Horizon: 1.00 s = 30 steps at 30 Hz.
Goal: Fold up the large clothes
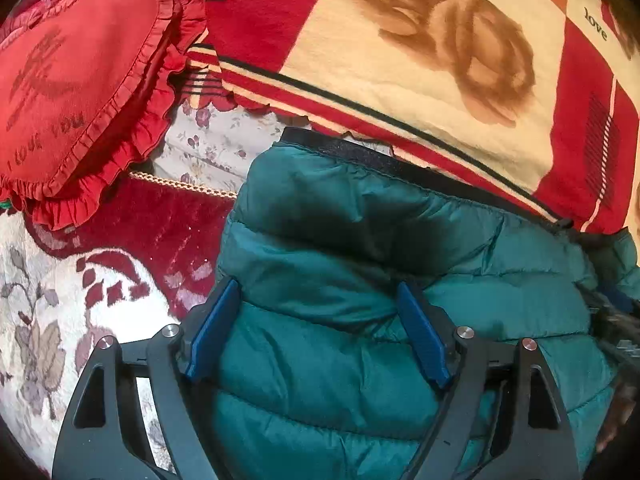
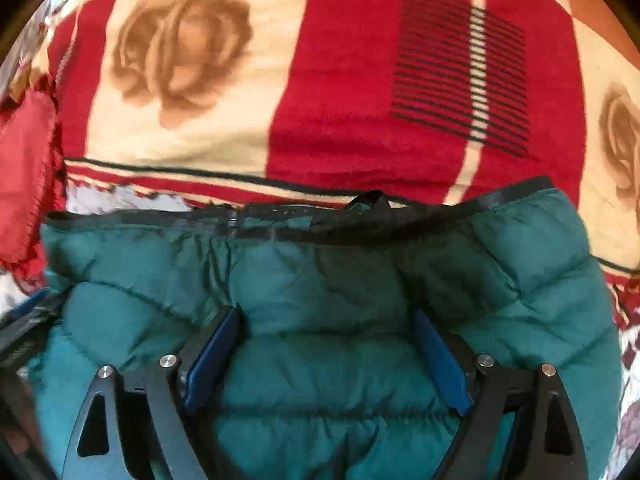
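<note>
A red-and-cream rose-patterned fleece blanket (image 2: 224, 128) is spread behind; a teal quilted puffer jacket (image 2: 320, 280) is laid against it. Left gripper (image 1: 318, 304) and right gripper (image 2: 326, 332) are held spread wide over the jacket, nothing clamped.

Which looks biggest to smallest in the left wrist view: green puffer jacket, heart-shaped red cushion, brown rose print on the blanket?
1. green puffer jacket, though nearness to the camera inflates it.
2. heart-shaped red cushion and brown rose print: too alike to rank.
</note>
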Available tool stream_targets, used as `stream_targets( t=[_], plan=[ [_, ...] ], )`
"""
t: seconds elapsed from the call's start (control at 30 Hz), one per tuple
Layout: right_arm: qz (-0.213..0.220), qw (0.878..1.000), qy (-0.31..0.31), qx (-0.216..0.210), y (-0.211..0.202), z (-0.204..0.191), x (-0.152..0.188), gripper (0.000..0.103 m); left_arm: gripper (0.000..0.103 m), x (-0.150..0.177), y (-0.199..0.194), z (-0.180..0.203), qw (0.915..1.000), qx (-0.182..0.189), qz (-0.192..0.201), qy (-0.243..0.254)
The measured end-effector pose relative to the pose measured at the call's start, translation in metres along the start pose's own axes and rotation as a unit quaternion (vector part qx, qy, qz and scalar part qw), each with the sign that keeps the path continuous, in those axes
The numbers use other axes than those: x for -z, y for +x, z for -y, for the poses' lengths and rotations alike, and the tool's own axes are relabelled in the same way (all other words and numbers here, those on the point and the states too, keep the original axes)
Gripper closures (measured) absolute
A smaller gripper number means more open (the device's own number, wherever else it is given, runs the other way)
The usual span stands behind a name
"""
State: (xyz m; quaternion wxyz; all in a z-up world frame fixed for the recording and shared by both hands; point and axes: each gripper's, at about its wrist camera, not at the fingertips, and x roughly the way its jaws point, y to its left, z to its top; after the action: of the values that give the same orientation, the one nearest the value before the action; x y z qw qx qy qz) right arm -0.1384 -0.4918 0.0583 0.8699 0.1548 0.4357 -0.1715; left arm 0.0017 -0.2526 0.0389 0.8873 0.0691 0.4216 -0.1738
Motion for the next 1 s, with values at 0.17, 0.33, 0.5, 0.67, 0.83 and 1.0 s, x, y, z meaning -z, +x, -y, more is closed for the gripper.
stream_targets(
  t=[0.17, 0.33, 0.5, 0.67, 0.83, 1.0],
  plan=[
    [0.059, 0.998, -0.013, 0.022, -0.047, 0.022, -0.001, 0.017, 0.022, -0.001, 0.0, 0.0, 1.0, 0.003, -0.007, -0.004],
    [0.044, 0.997, 0.031, 0.061, -0.036, 0.071, -0.001, 0.017, 0.021, -0.001, -0.002, -0.001, 1.0, 0.003, -0.008, -0.003],
    [0.012, 0.994, 0.086, 0.06, -0.003, 0.096, 0.011, 0.015, 0.021, -0.001, 0.001, -0.001, 1.0, 0.008, -0.006, 0.0],
    [0.005, 0.994, 0.083, 0.066, 0.011, 0.096, 0.01, 0.011, 0.02, -0.001, 0.003, -0.001, 1.0, 0.008, -0.002, 0.001],
    [0.005, 0.994, 0.077, 0.081, 0.002, 0.091, 0.006, 0.011, 0.02, -0.002, 0.003, -0.001, 0.9999, 0.004, -0.002, 0.01],
    [0.051, 0.994, 0.076, 0.05, -0.047, 0.074, 0.015, 0.012, 0.02, 0.002, -0.02, -0.005, 0.9997, -0.003, 0.008, 0.024]
  ],
)
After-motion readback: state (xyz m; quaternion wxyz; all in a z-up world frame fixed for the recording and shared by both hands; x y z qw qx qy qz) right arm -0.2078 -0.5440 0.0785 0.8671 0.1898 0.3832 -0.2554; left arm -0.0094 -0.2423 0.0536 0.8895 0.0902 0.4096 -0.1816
